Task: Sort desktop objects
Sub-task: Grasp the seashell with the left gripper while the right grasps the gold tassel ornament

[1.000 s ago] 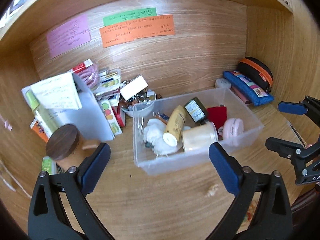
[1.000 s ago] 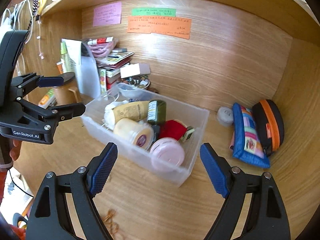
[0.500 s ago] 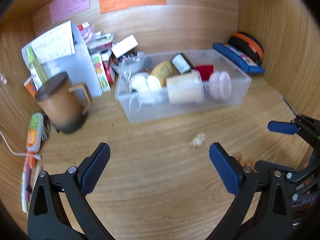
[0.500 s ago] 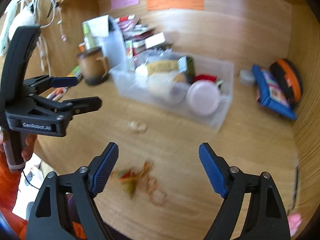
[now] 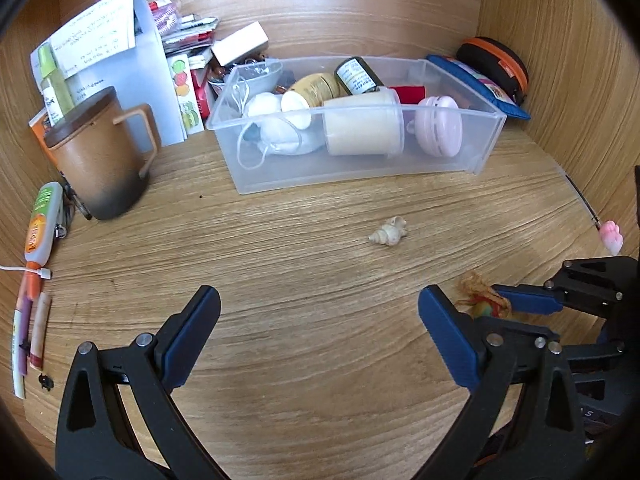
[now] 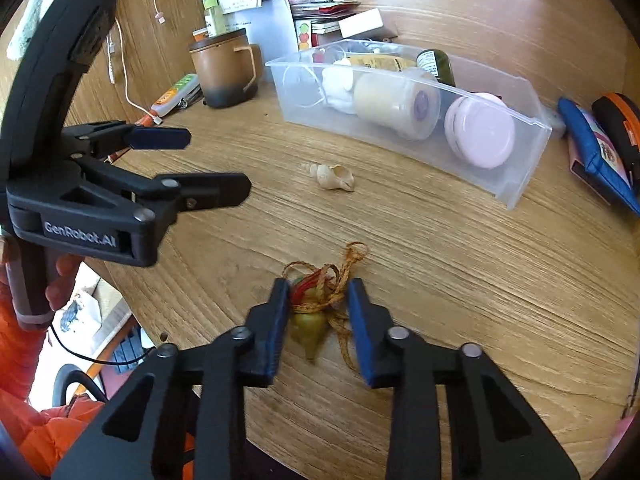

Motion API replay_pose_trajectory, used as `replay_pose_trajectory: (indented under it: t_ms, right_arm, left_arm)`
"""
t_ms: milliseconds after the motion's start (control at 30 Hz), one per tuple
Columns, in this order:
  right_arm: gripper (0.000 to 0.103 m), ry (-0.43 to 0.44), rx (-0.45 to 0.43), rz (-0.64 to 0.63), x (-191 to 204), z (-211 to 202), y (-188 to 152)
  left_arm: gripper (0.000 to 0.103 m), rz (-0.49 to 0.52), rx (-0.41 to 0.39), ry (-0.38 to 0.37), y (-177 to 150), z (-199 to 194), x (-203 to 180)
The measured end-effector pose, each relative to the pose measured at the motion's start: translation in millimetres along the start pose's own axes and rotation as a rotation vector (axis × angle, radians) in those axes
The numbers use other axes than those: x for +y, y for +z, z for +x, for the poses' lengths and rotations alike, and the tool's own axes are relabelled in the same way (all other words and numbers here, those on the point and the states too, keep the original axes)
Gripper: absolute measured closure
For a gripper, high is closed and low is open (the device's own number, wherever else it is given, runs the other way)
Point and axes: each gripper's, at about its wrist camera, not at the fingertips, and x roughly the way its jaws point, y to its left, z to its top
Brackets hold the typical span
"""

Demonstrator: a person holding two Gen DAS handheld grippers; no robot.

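Observation:
A small ornament with a green cone body and tangled orange string [image 6: 316,300] lies on the wooden desk between the pads of my right gripper [image 6: 318,294]; the jaws are narrowed around it, with small gaps still showing. It also shows in the left wrist view [image 5: 482,300]. A pale seashell [image 5: 389,233] lies mid-desk, also in the right wrist view [image 6: 330,176]. My left gripper [image 5: 320,334] is open and empty above the bare desk. A clear plastic bin [image 5: 486,146] holds jars, a bottle and a white mask.
A brown lidded mug [image 5: 98,160] stands at the left beside a paper holder and booklets. Pens and a tube [image 5: 40,224] lie along the left edge. Blue and black pouches [image 5: 492,80] sit at the back right. A pink paw charm [image 5: 612,236] lies at the right.
Both grippers pulled back from the bin toward the desk's front. My right gripper dropped low and narrowed its jaws around the stringed ornament. The left stayed open.

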Motion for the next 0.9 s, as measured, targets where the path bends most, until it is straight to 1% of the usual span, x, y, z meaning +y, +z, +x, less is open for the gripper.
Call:
replay_pose_trajectory:
  t_ms: [233,300,467,533,600,633,667,733,767,833,900]
  right_arm:
    - [0.084,-0.038,-0.017,0.023,-8.7,-2.3,3.4]
    - [0.084,-0.053,-0.024,0.031,-15.0,-5.3,5.6]
    - [0.084,-0.07,-0.038,0.066,-35.9,-13.1,11.1]
    - [0.084,-0.073,-0.044,0.081,-43.3,-15.4,12.0]
    - [0.084,-0.075,-0.053,0.099,-50.4,-17.8,13.1]
    - [0.084,-0.074,-0.058,0.106,-54.1,-19.2,13.3]
    - [0.084,-0.076,-0.062,0.112,-56.4,-20.4,13.0]
    - [0.084,-0.073,-0.068,0.125,-61.4,-21.7,13.2]
    - [0.084,-0.073,-0.068,0.129,-63.3,-21.6,13.9]
    - [0.084,-0.07,-0.068,0.131,-65.8,-20.2,15.7]
    - [0.084,-0.071,-0.068,0.132,-67.4,-19.3,17.2]
  left_arm:
    - [0.003,0.023,0.024,-0.029,11.0,18.0,-9.9]
    - [0.003,0.029,0.027,-0.048,14.6,23.2,-12.0]
    - [0.003,0.005,0.037,-0.085,23.5,36.5,-12.6]
    - [0.006,0.0,0.044,-0.085,26.6,42.5,-13.6]
    - [0.022,0.005,0.07,-0.111,29.1,49.9,-17.3]
    - [0.023,0.022,0.062,-0.092,30.5,50.5,-21.1]
    - [0.028,0.035,0.067,-0.091,31.7,52.0,-24.8]
    - [0.033,0.055,0.065,-0.082,33.0,52.8,-30.0]
    - [0.038,0.059,0.063,-0.079,33.1,53.1,-32.5]
    - [0.047,0.068,0.056,-0.09,33.5,52.2,-35.3]
    - [0.062,0.082,0.051,-0.096,33.2,50.6,-36.7]
